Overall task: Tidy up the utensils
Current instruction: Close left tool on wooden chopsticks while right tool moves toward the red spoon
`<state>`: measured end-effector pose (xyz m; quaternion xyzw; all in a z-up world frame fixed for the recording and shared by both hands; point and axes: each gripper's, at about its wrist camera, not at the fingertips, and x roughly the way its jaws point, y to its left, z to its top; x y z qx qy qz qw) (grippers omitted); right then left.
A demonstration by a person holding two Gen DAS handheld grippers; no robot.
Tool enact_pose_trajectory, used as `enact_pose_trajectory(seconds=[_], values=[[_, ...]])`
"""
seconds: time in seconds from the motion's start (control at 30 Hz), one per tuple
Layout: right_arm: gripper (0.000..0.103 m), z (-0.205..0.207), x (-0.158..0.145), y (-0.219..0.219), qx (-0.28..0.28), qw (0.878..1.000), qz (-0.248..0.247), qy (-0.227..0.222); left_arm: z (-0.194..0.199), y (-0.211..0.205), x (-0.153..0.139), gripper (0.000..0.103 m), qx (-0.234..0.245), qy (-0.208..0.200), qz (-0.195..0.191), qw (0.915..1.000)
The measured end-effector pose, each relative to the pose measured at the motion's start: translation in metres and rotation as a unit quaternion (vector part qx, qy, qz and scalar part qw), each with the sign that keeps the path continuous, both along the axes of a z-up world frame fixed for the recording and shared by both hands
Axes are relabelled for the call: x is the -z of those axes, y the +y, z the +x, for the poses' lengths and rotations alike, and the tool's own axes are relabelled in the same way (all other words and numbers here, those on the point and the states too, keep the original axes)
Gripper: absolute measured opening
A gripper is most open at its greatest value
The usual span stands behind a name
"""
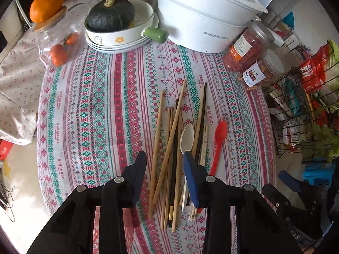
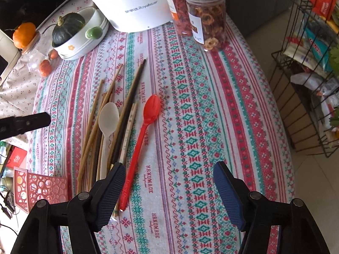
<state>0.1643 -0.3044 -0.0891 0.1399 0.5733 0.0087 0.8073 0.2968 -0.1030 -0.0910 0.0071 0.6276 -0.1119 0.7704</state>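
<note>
**Loose utensils in the middle of the table, containers along its far edge**

A heap of wooden and dark chopsticks (image 1: 171, 158) lies in the middle of the table (image 2: 211, 127), which is covered by a red, green and white patterned cloth. A white plastic spoon (image 2: 108, 124) rests on the heap, and a red plastic spoon (image 2: 146, 131) lies flat on the cloth just beside it, on the side toward the wire rack.

The left tool (image 1: 165, 158) hangs over the heap with its jaws apart; the chopsticks show between the fingers, and no pad presses on them. The right tool (image 2: 169, 173) is over bare cloth, jaws wide apart and holding nothing, its left finger just beside the red spoon's handle.

Along the far edge stands a large white lidded cooker pot (image 1: 203, 14). Beside it, a white ceramic dish with a green handle (image 1: 127, 33) sits on a stack of white plates and holds a dark green squash (image 1: 111, 14). Toward the far left corner, a clear glass jar with a wooden lid (image 1: 57, 40) contains small orange fruits, and another orange fruit (image 1: 45, 5) sits on its lid. On the other side of the pot, two clear plastic jars (image 2: 201, 14) hold dried red pieces and dried ring-shaped slices. A black wire rack (image 2: 307, 74) off the table's right edge is stuffed with packets. A red perforated holder (image 2: 40, 188) shows at the near left corner.
</note>
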Motion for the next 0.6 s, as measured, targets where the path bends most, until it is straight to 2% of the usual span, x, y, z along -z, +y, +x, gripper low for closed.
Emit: enact_pose_trajectory(seconds=[0.07,0.3,0.6], values=[[0.072,0.004,0.004,0.002,-0.011,1.0,-0.007,0.0,0.011,-0.008,0.017,0.028,0.005,0.01,0.008,0.9999],[0.072,0.015,0.012,0.009,-0.026,1.0,-0.015,0.0,0.04,-0.018,0.052,0.019,0.0,0.019,0.051,0.9985],[0.072,0.019,0.019,0.01,-0.022,1.0,-0.011,0.008,0.048,-0.014,0.08,0.016,-0.005,0.044,0.049,0.9978]])
